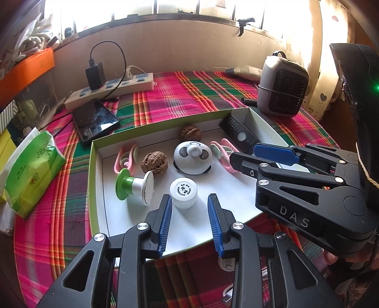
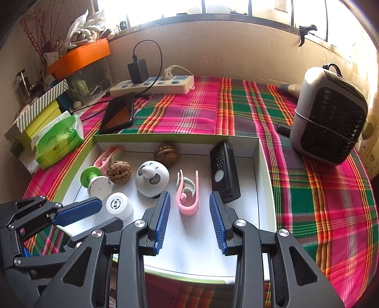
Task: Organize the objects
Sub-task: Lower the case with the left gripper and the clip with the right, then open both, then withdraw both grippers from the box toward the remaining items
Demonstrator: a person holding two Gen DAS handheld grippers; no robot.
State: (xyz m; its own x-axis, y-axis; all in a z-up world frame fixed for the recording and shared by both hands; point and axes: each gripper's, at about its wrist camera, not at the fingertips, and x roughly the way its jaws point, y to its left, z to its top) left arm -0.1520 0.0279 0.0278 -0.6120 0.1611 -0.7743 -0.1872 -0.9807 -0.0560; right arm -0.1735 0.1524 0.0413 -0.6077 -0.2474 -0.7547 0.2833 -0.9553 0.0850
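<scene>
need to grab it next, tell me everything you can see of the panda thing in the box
The panda toy is a white, glossy, plastic-looking dome with black eye patches, black ears poking out at its base and a white knob on top. It sits flat side down near the middle of the box, close to a walnut; I cannot tell if they touch. No tool touches it.

Bright daylight pours through a barred window along the top of the frame, above a beige plaster wall with a dark sill. The surface is covered in a pink, green and red plaid cloth. At upper left, cluttered shelving holds an orange box. A heart-patterned curtain hangs at upper right.
</scene>
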